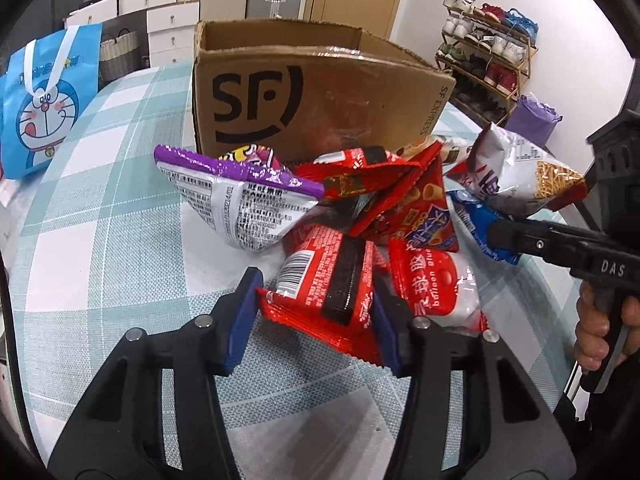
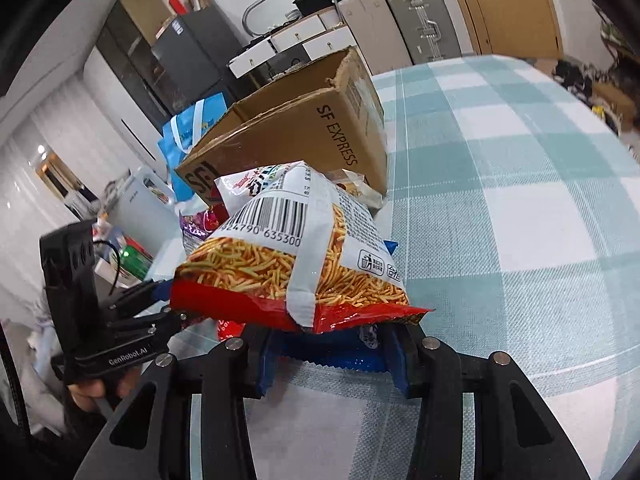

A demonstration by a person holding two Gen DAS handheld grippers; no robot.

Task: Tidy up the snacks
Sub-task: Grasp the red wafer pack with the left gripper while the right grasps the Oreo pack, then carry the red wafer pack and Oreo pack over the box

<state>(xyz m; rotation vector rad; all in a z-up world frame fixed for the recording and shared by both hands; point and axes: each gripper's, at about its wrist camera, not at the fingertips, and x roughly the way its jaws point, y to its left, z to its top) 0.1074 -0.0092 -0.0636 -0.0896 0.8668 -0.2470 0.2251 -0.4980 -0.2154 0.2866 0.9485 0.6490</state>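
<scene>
Nearest, the left gripper [image 1: 316,316] clamps a red snack packet [image 1: 320,292] while the right gripper [image 2: 332,354] pinches a blue packet [image 2: 340,354] under a noodle-snack bag [image 2: 296,256], both likely bound for the open cardboard box [image 1: 320,100] beyond the pile.

A lived-in home: shoe rack [image 1: 486,56], suitcases [image 2: 424,20], drawer units [image 1: 172,28], checked tablecloth [image 1: 100,216].

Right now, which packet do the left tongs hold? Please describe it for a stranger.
Find the brown SF box on the checked tablecloth; snack packets lie before it. Nearest the camera, the left tongs pinch a red packet. Only it has a black stripe and white barcode.
</scene>
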